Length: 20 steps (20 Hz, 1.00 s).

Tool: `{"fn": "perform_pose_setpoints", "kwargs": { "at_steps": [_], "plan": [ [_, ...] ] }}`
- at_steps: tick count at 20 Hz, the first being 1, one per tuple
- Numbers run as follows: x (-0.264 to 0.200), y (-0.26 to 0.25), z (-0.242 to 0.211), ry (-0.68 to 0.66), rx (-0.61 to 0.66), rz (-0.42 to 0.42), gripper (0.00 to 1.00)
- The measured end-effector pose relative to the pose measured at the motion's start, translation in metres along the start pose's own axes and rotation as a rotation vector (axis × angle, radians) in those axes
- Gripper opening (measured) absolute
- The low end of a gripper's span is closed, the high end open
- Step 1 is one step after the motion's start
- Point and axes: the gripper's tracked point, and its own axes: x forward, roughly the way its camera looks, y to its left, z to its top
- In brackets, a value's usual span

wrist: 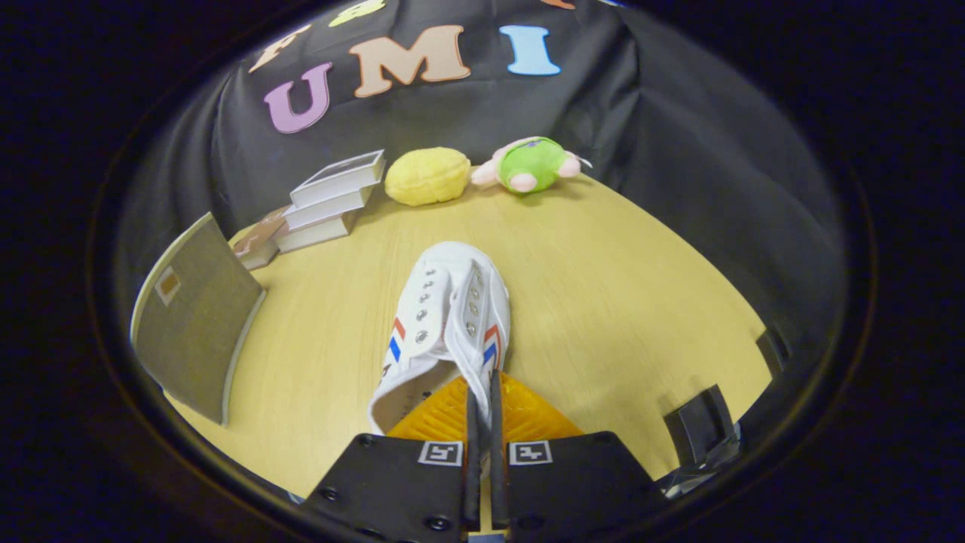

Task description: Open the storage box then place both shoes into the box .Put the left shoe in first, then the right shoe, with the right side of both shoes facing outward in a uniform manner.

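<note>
Claw (482, 403) is clamped on a shoe (445, 317) above the desk (618, 302); boxing is judged pending.

One white canvas shoe (445, 317) with red and blue side stripes and metal eyelets sits between and just ahead of the gripper (482, 396), whose two fingers are pinched together on the shoe's right collar edge. One shoe is in sight. Beyond it, at the far edge of the one pale wooden table (603, 302), lie two soft toys: one yellow plush lump (427, 176) and one green and pink plush animal (531, 164). Left of those stands one stack of three white books (332, 200). Nearer, left of the fingers, leans one grey-brown flat panel (196, 317).
</note>
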Motion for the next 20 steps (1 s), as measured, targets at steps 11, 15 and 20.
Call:
{"fn": "perform_pose_setpoints", "kwargs": {
  "at_steps": [11, 15, 20],
  "plan": [
    [0.001, 0.003, -0.002, 0.069, 0.438, 0.259, 0.03],
    [-0.015, 0.014, -0.013, 0.097, 0.494, 0.342, 0.03],
    [-0.029, 0.047, -0.015, 0.153, 0.558, 0.453, 0.03]
  ]
}}
